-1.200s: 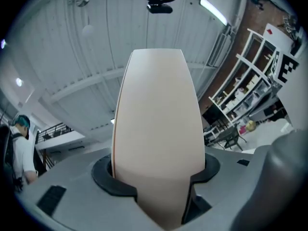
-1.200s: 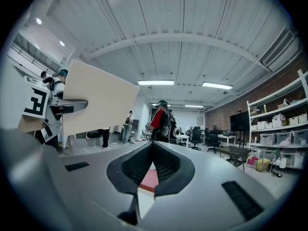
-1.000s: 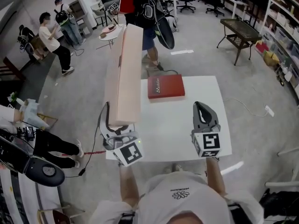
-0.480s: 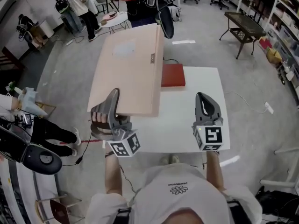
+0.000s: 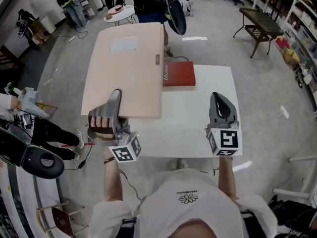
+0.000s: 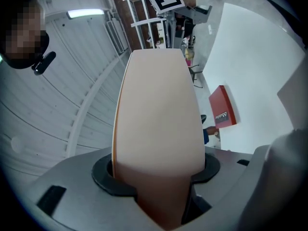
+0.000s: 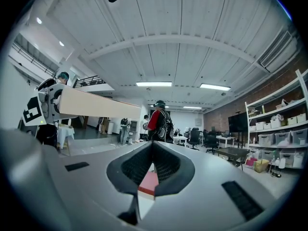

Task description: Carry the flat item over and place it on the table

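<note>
The flat item is a large pale pink board [image 5: 124,73], lying nearly level in the air over the left edge of the white table [image 5: 198,118]. My left gripper [image 5: 113,108] is shut on the board's near edge, one jaw above it and the other hidden beneath. In the left gripper view the board [image 6: 156,129] fills the gap between the jaws of that gripper [image 6: 156,177]. My right gripper [image 5: 221,103] hovers over the table's right side, shut and empty. The right gripper view shows its jaw tips [image 7: 153,146] meeting, with the board [image 7: 91,105] at far left.
A red book [image 5: 178,74] lies at the table's far edge, partly under the board. People stand beyond the table near a small round table [image 5: 119,15]. A dark metal table [image 5: 260,31] and shelves [image 5: 302,29] are at right. A seated person's legs [image 5: 49,133] are at left.
The board has turned from standing on edge to lying nearly flat and has shifted left. My left gripper moved left with it. The right gripper has hardly moved.
</note>
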Demonstrator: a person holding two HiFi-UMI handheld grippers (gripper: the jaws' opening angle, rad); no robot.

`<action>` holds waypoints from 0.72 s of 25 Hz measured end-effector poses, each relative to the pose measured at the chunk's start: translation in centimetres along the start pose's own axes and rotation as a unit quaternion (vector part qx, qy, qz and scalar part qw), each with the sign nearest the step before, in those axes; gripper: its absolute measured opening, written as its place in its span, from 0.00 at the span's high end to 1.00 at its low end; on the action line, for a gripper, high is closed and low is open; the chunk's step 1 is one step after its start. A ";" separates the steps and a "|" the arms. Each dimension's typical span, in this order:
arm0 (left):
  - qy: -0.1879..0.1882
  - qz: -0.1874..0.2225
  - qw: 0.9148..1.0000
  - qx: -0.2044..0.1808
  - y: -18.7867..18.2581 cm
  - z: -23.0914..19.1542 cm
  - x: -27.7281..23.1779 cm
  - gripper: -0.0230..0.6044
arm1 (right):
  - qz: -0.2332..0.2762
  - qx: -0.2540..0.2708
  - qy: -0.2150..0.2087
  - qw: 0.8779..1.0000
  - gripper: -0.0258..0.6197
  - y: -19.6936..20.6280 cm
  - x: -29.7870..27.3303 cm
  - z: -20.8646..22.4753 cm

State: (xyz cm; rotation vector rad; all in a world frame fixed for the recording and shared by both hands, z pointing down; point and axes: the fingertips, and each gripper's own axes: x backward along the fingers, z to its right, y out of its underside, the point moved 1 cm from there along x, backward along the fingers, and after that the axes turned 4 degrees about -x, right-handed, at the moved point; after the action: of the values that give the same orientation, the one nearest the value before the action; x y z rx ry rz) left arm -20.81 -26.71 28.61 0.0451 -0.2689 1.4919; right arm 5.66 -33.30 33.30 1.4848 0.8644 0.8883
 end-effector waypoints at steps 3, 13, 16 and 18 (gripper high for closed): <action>0.001 0.000 1.000 -0.004 0.0 0.0 0.0 0.50 | 0.001 0.000 -0.002 1.000 0.94 0.0 -0.1 0.0; 0.042 0.015 0.999 0.018 -1.7 1.8 -0.3 0.50 | -0.005 -0.005 -0.003 1.000 0.94 0.3 -0.2 0.4; 0.062 0.021 0.998 0.023 -2.3 3.0 -0.2 0.50 | -0.011 -0.004 -0.004 1.000 0.94 0.6 0.1 0.3; 0.080 0.025 0.996 0.028 -2.5 4.2 0.0 0.50 | -0.014 -0.001 -0.004 1.000 0.94 0.9 0.2 0.0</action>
State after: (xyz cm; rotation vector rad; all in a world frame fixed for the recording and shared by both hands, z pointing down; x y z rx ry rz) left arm -19.01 -27.77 33.02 -0.0360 -0.0997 1.5438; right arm 5.80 -33.20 34.19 1.4692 0.8764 0.8624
